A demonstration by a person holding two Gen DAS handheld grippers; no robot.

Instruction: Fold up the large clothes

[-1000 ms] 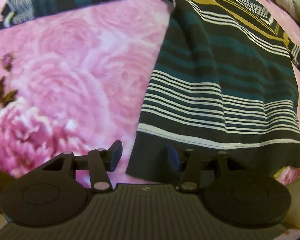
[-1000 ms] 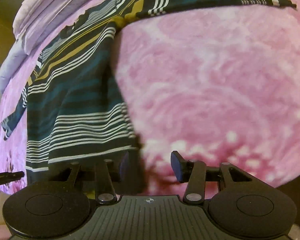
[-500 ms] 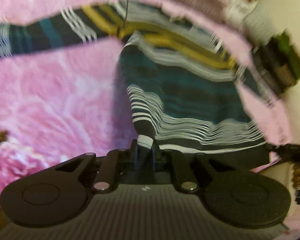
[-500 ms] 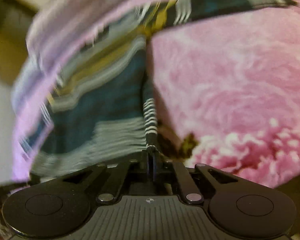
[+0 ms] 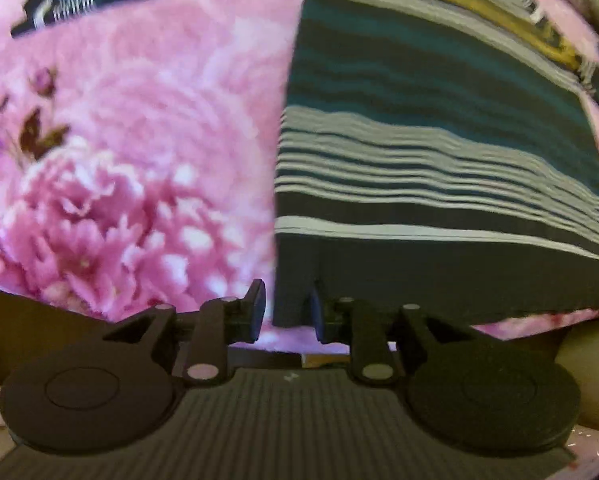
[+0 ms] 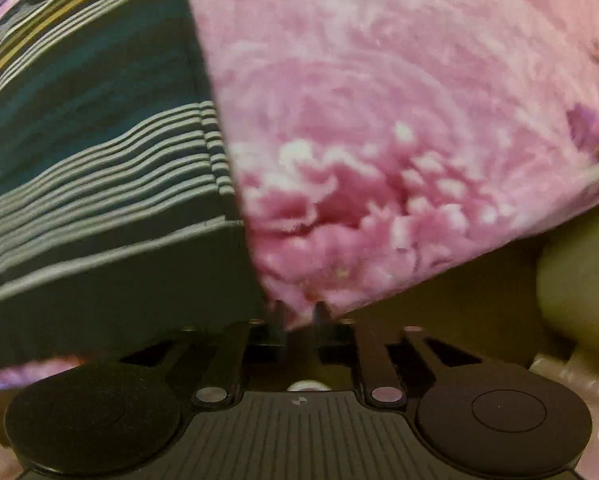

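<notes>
A dark garment (image 5: 439,152) with teal, white and yellow stripes lies spread on a pink flowered bedspread (image 5: 139,140). In the left wrist view its lower left hem corner (image 5: 295,300) sits between the fingers of my left gripper (image 5: 287,308). The jaws are opening, and a gap shows beside the left pad. In the right wrist view the garment (image 6: 99,160) fills the left side. Its lower right corner (image 6: 251,292) ends just left of my right gripper (image 6: 299,316). Those jaws are opening too, with only bedspread edge between them.
One striped sleeve (image 5: 63,4) stretches away at the top left. The bedspread's near edge (image 6: 419,280) drops off right in front of both grippers. A pale rounded object (image 6: 575,284) sits beyond the edge on the right.
Half a second ago both grippers were shut on the hem corners, with the cloth pulled up and blurred. Now both sets of jaws have parted and the hem lies flat on the bedspread.
</notes>
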